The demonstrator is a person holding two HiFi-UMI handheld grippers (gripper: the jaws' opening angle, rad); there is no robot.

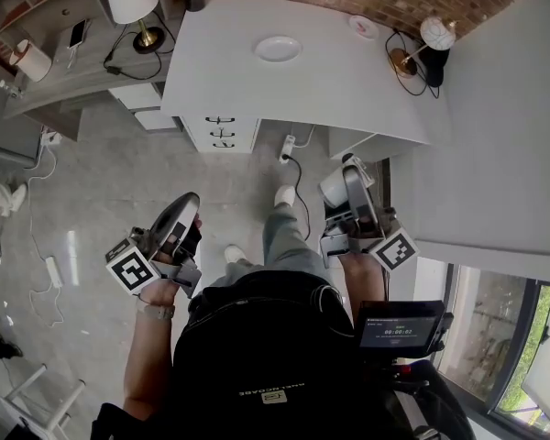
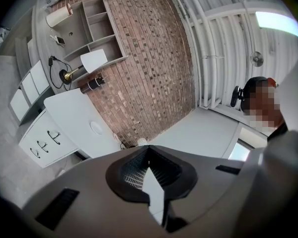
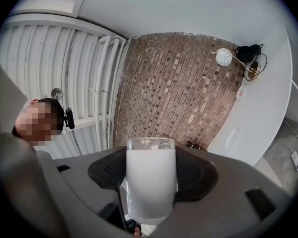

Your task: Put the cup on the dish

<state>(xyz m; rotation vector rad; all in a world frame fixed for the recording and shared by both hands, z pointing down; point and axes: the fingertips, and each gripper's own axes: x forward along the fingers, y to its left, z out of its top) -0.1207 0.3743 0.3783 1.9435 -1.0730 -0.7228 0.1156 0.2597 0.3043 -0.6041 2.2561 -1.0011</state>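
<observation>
Here, the right gripper clamps a frosted white glass cup between its black jaws, low beside the person's leg (above the grey floor). The small round white dish lies on the white desk by the brick wall, well apart from the cup. The left gripper holds nothing, its jaw tips meeting.

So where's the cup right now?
The cup is gripped in the right tongs, at the head view's right, well short of the dish on the white desk ahead.
</observation>
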